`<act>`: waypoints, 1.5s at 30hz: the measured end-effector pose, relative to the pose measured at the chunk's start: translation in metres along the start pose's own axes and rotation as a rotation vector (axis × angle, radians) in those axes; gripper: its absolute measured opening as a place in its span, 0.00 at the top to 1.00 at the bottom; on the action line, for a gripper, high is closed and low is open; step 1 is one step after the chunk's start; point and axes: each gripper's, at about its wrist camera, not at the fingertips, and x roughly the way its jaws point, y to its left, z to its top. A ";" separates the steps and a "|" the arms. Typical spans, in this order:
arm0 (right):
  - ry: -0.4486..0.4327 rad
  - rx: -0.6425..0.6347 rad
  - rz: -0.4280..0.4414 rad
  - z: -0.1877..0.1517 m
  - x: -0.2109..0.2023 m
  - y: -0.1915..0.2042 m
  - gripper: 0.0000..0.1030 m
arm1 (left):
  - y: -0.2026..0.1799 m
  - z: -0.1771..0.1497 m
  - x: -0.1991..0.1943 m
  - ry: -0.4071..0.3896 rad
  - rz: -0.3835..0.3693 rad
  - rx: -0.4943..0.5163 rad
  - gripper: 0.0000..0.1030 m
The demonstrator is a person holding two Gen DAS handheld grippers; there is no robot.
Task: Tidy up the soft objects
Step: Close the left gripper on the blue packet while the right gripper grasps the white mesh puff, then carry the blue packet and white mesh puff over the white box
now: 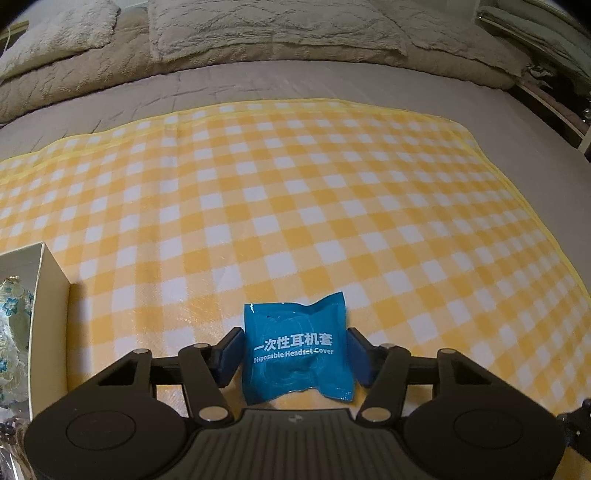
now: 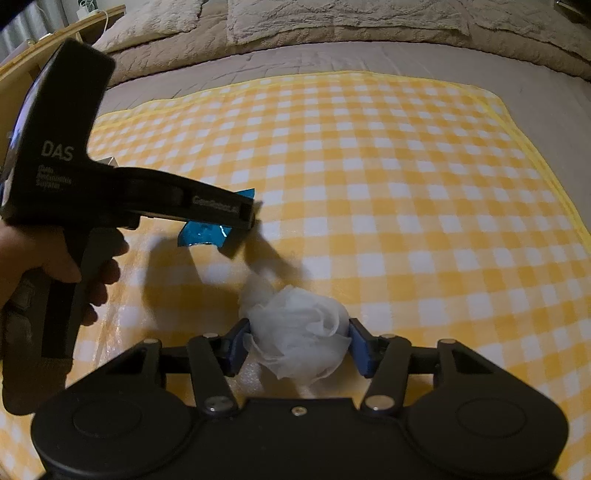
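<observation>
My left gripper [image 1: 295, 354] is shut on a blue plastic packet [image 1: 297, 352] printed "Disposable Headset Cover" and holds it above the yellow checked cloth [image 1: 295, 206]. In the right wrist view the same packet [image 2: 205, 234] hangs from the left gripper [image 2: 243, 214], held in a hand at the left. My right gripper [image 2: 299, 345] is shut on a crumpled white tissue ball [image 2: 299, 332] just over the cloth [image 2: 369, 184].
A white open box [image 1: 48, 295] stands at the left edge of the cloth, with a floral fabric item [image 1: 13, 325] inside. Beige pillows [image 1: 258, 29] and a quilt lie at the head of the bed. A wooden shelf [image 2: 44, 48] stands beyond the bed's left side.
</observation>
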 end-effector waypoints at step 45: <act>-0.296 -0.010 0.027 0.058 -0.126 0.033 0.48 | 0.076 -0.037 -0.211 -0.252 0.074 -0.038 0.46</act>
